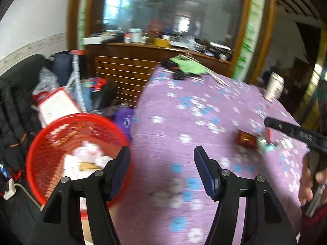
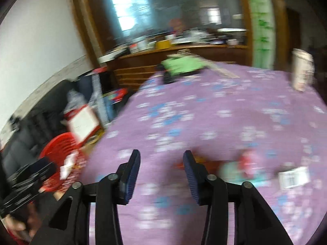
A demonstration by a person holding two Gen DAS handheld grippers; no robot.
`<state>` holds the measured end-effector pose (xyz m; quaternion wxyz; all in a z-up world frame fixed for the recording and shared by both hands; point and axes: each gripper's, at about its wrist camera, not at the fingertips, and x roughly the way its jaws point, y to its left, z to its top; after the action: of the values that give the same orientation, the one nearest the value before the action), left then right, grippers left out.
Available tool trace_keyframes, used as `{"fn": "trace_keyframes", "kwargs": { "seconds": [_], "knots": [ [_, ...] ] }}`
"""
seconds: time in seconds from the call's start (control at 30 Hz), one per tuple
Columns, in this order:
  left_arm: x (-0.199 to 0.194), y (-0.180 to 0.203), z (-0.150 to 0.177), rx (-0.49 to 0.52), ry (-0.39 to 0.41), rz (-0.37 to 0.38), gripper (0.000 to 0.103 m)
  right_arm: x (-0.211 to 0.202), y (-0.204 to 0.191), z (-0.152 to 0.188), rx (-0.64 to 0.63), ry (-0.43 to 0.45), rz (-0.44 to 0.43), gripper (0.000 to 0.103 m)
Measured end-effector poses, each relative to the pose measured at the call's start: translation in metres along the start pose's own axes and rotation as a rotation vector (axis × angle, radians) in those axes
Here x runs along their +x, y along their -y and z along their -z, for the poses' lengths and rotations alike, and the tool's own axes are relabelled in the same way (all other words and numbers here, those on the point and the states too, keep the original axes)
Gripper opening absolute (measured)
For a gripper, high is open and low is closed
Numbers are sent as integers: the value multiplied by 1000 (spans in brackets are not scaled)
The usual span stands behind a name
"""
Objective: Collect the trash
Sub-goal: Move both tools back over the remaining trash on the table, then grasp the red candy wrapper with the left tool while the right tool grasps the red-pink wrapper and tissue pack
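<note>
A red mesh bin (image 1: 61, 143) with white paper scraps inside stands on the floor left of the table; it also shows in the right wrist view (image 2: 59, 149). My left gripper (image 1: 162, 155) is open and empty over the table's left edge beside the bin. My right gripper (image 2: 161, 159) is open and empty above the purple cloth. Small wrappers lie on the cloth: a red-orange one (image 1: 246, 139), a teal one (image 1: 265, 146) and a white label (image 2: 293, 177). The red-orange wrapper (image 2: 204, 161) sits just right of the right finger.
A round table with a purple flowered cloth (image 1: 204, 106) carries a green cloth (image 1: 188, 65) at the far side and a white paper cup (image 1: 274, 86) at right. A black sofa (image 1: 18, 77) with bags and boxes is left. A wooden cabinet (image 1: 126, 69) stands behind.
</note>
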<state>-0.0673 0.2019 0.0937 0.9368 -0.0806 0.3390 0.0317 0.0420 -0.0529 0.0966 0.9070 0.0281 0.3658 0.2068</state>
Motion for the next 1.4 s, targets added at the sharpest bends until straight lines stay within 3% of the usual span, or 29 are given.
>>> {"fn": "trace_keyframes", "kwargs": {
  "seconds": [0.03, 0.1, 0.27, 0.43, 0.5, 0.63, 0.77, 1.0, 1.17, 1.33, 1.4],
  "knots": [
    [5, 14, -2, 16, -21, 21, 66, -1, 12, -1, 10, 6, 42, 64],
    [13, 31, -4, 32, -52, 49, 67, 1, 47, -3, 48, 3, 124, 64],
    [39, 73, -14, 60, -134, 97, 67, 29, 93, -2, 79, -54, 207, 64],
    [64, 101, -22, 45, -204, 142, 69, 52, 105, 11, 80, -94, 185, 63],
    [74, 109, -25, 34, -233, 150, 69, 59, 103, 14, 70, -100, 167, 47],
    [92, 122, -32, 4, -257, 145, 69, 61, 106, 20, 57, -98, 160, 42],
    [110, 136, -36, -24, -278, 140, 70, 39, 115, 16, 103, -9, 121, 41],
    [158, 164, -33, -89, -406, 130, 70, 10, 139, 9, 236, 115, 45, 41],
    [172, 183, -32, -122, -404, 72, 70, -7, 147, 6, 278, 176, 52, 41],
    [189, 205, -26, -27, -381, 32, 70, -17, 155, 6, 315, 202, 41, 41],
    [192, 210, -19, 26, -372, 40, 63, -17, 157, 5, 320, 199, 32, 41]
  ]
}}
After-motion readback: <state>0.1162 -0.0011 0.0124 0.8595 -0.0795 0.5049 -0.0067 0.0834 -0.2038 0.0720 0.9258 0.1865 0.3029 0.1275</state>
